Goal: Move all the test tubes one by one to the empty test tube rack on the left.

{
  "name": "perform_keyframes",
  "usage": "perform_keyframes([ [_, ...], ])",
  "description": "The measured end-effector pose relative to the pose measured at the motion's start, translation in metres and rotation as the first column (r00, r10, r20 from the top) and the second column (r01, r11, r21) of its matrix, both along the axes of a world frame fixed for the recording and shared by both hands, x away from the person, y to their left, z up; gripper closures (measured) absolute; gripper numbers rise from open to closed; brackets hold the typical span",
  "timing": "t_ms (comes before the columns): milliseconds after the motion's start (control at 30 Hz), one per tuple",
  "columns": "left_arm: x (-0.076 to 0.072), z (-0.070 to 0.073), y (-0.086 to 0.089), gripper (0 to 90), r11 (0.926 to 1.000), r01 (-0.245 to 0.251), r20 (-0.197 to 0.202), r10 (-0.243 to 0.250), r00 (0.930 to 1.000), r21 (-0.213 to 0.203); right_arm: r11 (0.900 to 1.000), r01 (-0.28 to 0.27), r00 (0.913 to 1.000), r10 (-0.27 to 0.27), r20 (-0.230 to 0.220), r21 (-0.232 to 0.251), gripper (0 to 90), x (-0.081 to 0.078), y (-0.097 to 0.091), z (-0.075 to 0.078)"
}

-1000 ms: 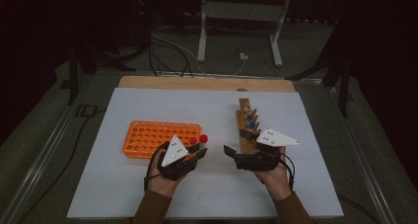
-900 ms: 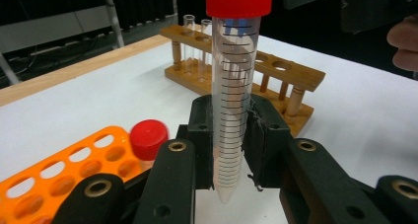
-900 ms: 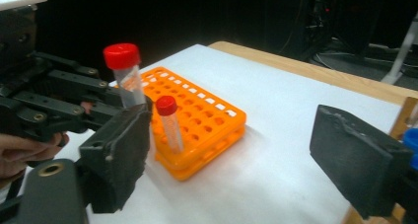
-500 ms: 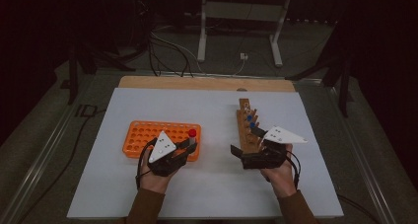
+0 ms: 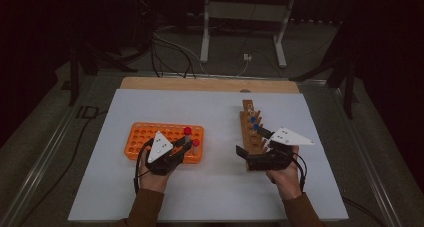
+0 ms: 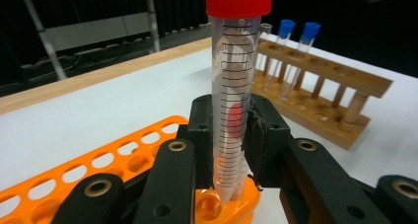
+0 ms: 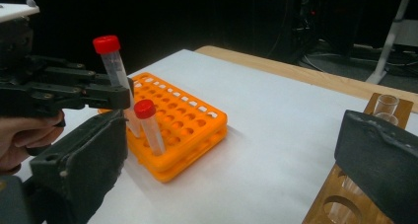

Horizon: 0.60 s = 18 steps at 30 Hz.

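No word, brand or number can be read anywhere. The one marking is a ladder of black graduation lines down the clear wall of the red-capped tube [image 6: 235, 100] in the left gripper view — short and long ticks, with faint figures beside the top ones, too blurred to make out. The grey plates on the grippers carry small pale dots in the high view — no letters

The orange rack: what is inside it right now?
The orange rack holds one red-capped tube standing in a corner hole. The left hand-held gripper clamps a second red-capped tube, its tip at a hole. The gripper covers how deep it sits.
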<state>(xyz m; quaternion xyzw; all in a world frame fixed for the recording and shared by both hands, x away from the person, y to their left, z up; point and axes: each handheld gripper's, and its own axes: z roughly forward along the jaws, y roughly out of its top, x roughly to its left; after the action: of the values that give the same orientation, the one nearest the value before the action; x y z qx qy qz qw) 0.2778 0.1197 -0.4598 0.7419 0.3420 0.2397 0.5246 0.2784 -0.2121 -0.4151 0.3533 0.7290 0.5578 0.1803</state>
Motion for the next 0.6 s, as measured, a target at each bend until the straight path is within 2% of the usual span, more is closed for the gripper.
perform_keyframes([
  [67, 0.002, -0.004, -0.001, 75.2, 0.9999, -0.011, -0.006, 0.011, 0.9999, 0.010, 1.0000, 0.001, 1.0000, -0.001, -0.003, 0.000, 0.0, 0.000, 0.000, 0.000],
  [300, 0.008, -0.015, -0.001, 75.2, 0.9995, -0.031, -0.042, 0.031, 0.9986, 0.003, 1.0000, -0.002, 1.0000, 0.002, -0.004, -0.004, 0.0, 0.000, 0.001, -0.002],
  [500, 0.011, -0.023, -0.001, 75.2, 0.9992, -0.034, -0.083, 0.035, 0.9959, 0.023, 1.0000, 0.005, 1.0000, -0.005, -0.007, -0.001, 0.0, 0.001, -0.002, -0.003],
  [600, 0.010, -0.027, -0.004, 75.1, 0.9983, -0.031, -0.103, 0.036, 0.9940, 0.050, 1.0000, 0.009, 0.9999, -0.009, -0.009, -0.001, 0.0, 0.002, -0.004, -0.003],
])
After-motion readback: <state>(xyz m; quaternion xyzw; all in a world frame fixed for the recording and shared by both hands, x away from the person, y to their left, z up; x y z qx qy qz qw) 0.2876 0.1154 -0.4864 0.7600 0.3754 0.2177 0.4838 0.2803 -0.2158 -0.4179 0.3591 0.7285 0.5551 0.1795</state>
